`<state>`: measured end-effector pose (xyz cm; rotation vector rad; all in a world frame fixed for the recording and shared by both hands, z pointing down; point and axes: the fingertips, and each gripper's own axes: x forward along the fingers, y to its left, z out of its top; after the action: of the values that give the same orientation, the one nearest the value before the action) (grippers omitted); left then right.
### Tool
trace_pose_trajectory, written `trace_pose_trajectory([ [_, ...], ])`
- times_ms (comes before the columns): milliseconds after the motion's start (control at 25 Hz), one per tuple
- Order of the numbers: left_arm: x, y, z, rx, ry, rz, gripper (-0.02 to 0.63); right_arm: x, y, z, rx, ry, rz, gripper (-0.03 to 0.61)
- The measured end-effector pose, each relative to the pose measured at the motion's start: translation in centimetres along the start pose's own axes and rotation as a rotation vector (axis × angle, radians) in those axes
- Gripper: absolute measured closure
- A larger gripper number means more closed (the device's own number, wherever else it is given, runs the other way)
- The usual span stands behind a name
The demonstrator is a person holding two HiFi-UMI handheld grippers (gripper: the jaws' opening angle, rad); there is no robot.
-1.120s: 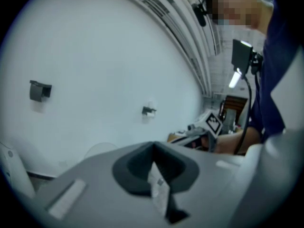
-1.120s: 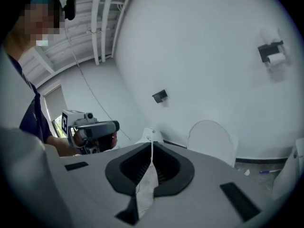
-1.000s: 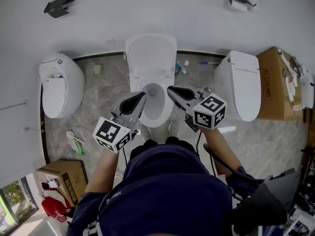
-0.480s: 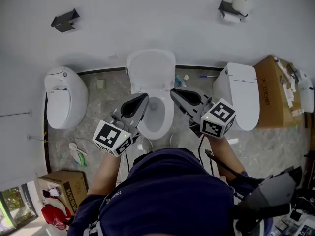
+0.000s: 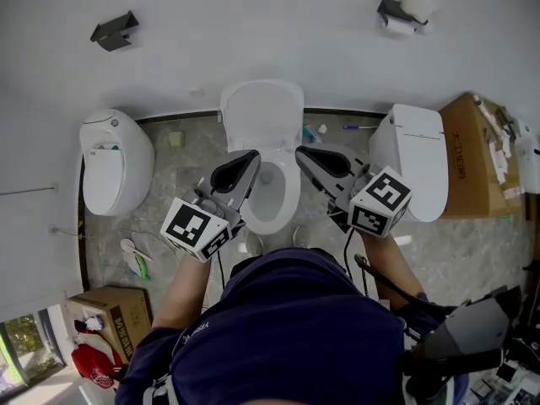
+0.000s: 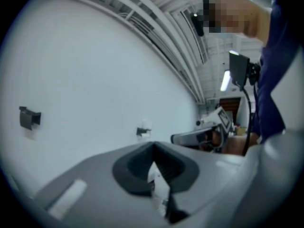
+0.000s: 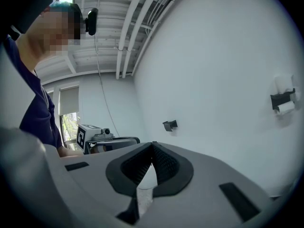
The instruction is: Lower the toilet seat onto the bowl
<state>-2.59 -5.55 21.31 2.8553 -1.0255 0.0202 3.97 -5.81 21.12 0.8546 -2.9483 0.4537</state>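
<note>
Jaws of the grey left hand-held gripper (image 5: pixel 251 158) and the grey right hand-held gripper (image 5: pixel 303 154) are closed tight and empty. Below and between them is the white oval toilet seat (image 5: pixel 274 218), seemingly lowered flat. Behind it, the white lid (image 5: pixel 261 112) stands upright against the pale wall (image 5: pixel 253 24).

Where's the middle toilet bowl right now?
Head view, centre: the toilet bowl lies between the left gripper and right gripper, just below its raised lid.

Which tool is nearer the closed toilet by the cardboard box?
Right. The right tool is over the edge of the open bowl that faces the closed toilet; the left tool is over its opposite edge.
</note>
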Motion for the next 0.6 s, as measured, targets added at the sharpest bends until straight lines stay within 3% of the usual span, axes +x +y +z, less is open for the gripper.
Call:
trace_pose_trajectory([
  [600, -0.1, -0.7, -1.2, -0.029, 0.018, 0.007, 0.611, -0.6, -0.7, -1.7, 0.013, 0.034, -0.036, 0.572],
])
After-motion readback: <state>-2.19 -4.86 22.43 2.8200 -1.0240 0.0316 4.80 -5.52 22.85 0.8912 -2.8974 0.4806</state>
